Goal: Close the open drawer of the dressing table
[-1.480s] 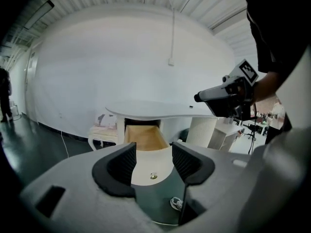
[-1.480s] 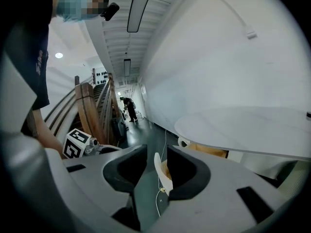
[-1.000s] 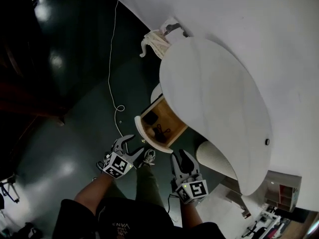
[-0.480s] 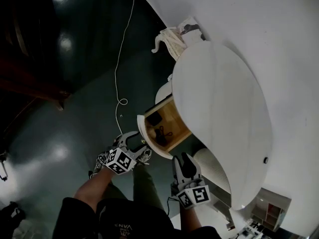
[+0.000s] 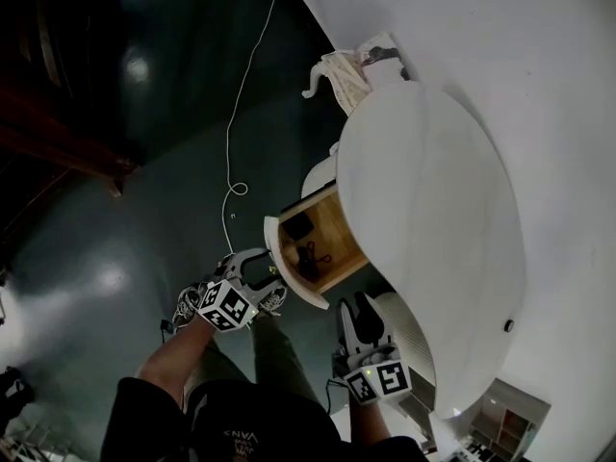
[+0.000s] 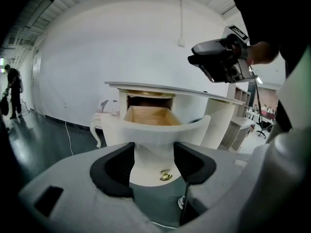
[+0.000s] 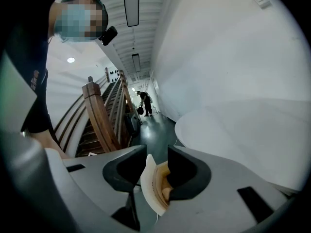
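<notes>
The white dressing table (image 5: 433, 219) has its drawer (image 5: 285, 258) pulled out, showing a wooden inside (image 5: 322, 239) with dark small items (image 5: 308, 255). My left gripper (image 5: 264, 269) is open, right at the curved drawer front. In the left gripper view the drawer front (image 6: 155, 130) fills the gap between the jaws (image 6: 154, 161), and its brass handle (image 6: 165, 175) hangs low between them. My right gripper (image 5: 356, 306) is held lower, beside the drawer's near end, open by a narrow gap. The drawer's corner (image 7: 154, 188) shows beyond that gap (image 7: 156, 166).
A white cable (image 5: 234, 133) trails over the dark floor. A carved white stool (image 5: 337, 73) stands at the table's far end, and a fluted white pedestal (image 5: 409, 327) under its near end. My shoe (image 5: 273, 301) is below the drawer. A wooden staircase (image 7: 99, 115) rises at the left.
My left gripper has come up closer to the drawer front. The right gripper stays low beside it. The drawer looks as far out as before.
</notes>
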`<act>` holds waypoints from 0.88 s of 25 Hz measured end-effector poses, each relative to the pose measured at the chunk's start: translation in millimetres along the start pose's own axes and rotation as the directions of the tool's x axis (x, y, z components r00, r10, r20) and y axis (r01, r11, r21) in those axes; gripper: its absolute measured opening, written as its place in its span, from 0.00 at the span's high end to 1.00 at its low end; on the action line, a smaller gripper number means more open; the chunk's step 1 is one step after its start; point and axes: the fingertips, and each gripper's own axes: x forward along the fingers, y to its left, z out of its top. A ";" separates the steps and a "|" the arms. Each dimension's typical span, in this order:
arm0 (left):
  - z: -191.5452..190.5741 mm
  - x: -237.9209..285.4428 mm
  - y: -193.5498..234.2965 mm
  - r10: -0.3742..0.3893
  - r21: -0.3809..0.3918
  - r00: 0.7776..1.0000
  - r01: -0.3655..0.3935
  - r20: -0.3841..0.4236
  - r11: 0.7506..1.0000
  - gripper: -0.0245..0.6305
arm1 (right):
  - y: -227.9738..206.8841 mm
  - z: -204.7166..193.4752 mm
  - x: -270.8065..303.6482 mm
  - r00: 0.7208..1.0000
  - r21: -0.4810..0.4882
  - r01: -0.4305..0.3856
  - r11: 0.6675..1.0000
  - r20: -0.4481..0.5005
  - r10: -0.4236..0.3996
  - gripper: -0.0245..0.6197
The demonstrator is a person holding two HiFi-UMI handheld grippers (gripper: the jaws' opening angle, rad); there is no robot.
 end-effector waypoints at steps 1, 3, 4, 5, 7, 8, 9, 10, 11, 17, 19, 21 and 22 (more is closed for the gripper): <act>0.8 1.7 0.4 0.005 -0.003 1.000 -0.005 0.004 1.000 0.58 | -1.2 -0.4 0.4 1.000 0.001 -0.005 1.000 0.000 0.005 0.74; 4.1 6.8 1.2 0.019 -0.012 1.000 -0.018 0.014 1.000 0.58 | -4.7 -0.3 0.4 1.000 -0.001 -0.014 1.000 -0.001 0.014 0.74; 6.4 10.1 1.5 0.026 -0.017 0.999 -0.026 0.019 1.000 0.58 | -6.9 0.2 0.0 1.000 -0.002 -0.017 1.000 -0.002 0.017 0.74; 8.7 13.7 1.8 0.033 -0.023 0.999 -0.032 0.024 0.999 0.58 | -9.1 0.7 -0.6 1.000 -0.002 -0.021 1.000 -0.002 0.021 0.74; 12.6 21.2 2.3 0.045 -0.033 0.998 -0.044 0.036 0.998 0.58 | -13.3 1.0 -2.0 1.000 -0.002 -0.026 1.000 -0.001 0.026 0.75; 14.3 25.0 2.6 0.050 -0.038 0.998 -0.048 0.043 0.998 0.58 | -15.3 0.9 -2.9 1.000 -0.003 -0.027 1.000 0.000 0.027 0.75; 16.2 28.6 3.2 0.054 -0.042 0.997 -0.052 0.050 0.998 0.58 | -17.3 1.0 -3.8 1.000 -0.004 -0.028 1.000 0.000 0.028 0.75; 18.3 32.2 4.0 0.058 -0.047 0.997 -0.055 0.057 0.997 0.58 | -19.2 1.5 -4.8 1.000 -0.005 -0.028 1.000 0.001 0.028 0.75; 20.8 35.8 4.9 0.061 -0.051 0.996 -0.058 0.064 0.997 0.58 | -21.0 2.4 -5.7 1.000 -0.005 -0.028 1.000 0.002 0.028 0.75; 38.2 61.9 10.5 0.074 -0.058 0.993 -0.068 0.097 0.996 0.58 | -35.9 7.5 -10.1 1.000 -0.007 -0.028 1.000 0.000 0.028 0.75; 43.6 72.2 13.0 0.077 -0.061 0.991 -0.071 0.109 0.996 0.58 | -43.0 9.1 -9.6 1.000 -0.012 -0.029 1.000 -0.002 0.029 0.75; 49.4 82.7 14.3 0.078 -0.064 0.989 -0.070 0.123 0.995 0.58 | -49.7 10.7 -9.9 1.000 -0.014 -0.028 1.000 -0.001 0.028 0.75; 52.5 87.4 14.9 0.077 -0.064 0.988 -0.069 0.131 0.996 0.58 | -52.5 11.7 -9.9 1.000 -0.015 -0.026 1.000 0.000 0.026 0.75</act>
